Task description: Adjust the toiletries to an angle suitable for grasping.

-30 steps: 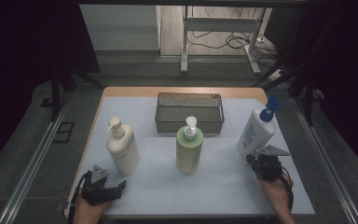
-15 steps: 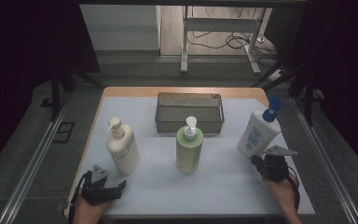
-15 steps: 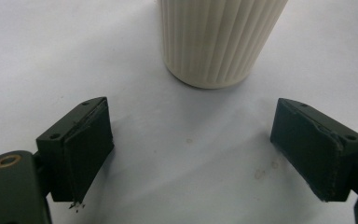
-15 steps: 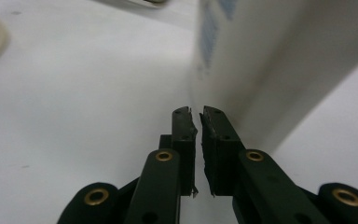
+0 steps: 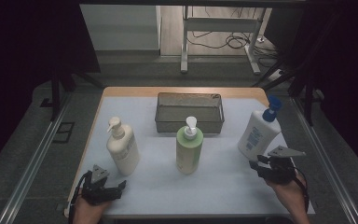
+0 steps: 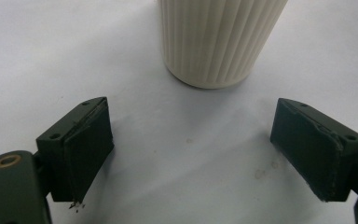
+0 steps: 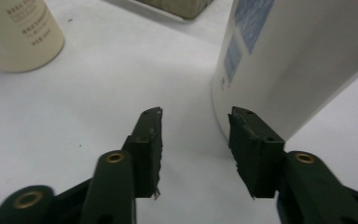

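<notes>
With its jaws just opening and nothing btwn them, the right gripper [image 7: 195, 140] nears the white bottle w/ blue pump [image 5: 257, 132]; left gripper [image 6: 191, 154] sits spread wide before the cream bottle [image 6: 219, 39].

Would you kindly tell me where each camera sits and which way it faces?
High view: above the person's side, looking forward and down on the table; both hands and claws show, left claw, right claw.
Left gripper view: rides the left claw, facing the cream bottle; open jaws show.
Right gripper view: rides the right claw, beside the white bottle; its jaws have just been opening, nothing between.
Shared: both bottles appear from above too.
</notes>
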`<state>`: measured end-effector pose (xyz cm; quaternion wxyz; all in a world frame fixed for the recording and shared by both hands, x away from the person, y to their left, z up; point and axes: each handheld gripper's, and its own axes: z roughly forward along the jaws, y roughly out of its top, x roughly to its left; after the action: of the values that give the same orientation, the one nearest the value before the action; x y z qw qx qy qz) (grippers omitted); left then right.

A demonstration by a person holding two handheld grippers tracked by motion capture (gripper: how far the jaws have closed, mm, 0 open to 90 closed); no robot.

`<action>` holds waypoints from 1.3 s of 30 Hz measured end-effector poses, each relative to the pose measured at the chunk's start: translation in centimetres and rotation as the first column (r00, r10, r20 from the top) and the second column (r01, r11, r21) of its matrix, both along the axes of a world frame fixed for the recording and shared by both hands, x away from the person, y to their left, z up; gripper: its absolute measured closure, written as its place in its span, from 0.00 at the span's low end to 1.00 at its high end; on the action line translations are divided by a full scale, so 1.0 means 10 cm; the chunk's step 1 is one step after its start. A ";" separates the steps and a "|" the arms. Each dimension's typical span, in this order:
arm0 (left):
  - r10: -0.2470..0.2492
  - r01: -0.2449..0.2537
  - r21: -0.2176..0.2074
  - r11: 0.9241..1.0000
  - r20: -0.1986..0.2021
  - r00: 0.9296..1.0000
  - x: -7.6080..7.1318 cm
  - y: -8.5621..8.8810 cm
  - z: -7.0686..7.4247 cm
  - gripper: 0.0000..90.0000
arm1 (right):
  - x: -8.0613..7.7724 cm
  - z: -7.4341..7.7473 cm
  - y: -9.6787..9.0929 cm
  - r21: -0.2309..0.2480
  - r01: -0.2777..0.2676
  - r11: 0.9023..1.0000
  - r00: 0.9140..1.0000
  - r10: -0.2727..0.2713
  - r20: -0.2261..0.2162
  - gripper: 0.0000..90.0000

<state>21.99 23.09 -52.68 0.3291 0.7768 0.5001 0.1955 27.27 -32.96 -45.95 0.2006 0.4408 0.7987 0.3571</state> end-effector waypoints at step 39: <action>-0.001 0.001 0.000 1.000 0.000 1.000 0.00 0.00 0.00 0.14 | 0.27 0.53 -0.33 0.046 0.062 0.997 0.998 -0.064 0.029 0.19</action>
<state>21.99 23.11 -52.69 0.3292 0.7771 0.4996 0.1954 29.98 -36.26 -40.64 0.2142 0.4647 0.7730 0.3752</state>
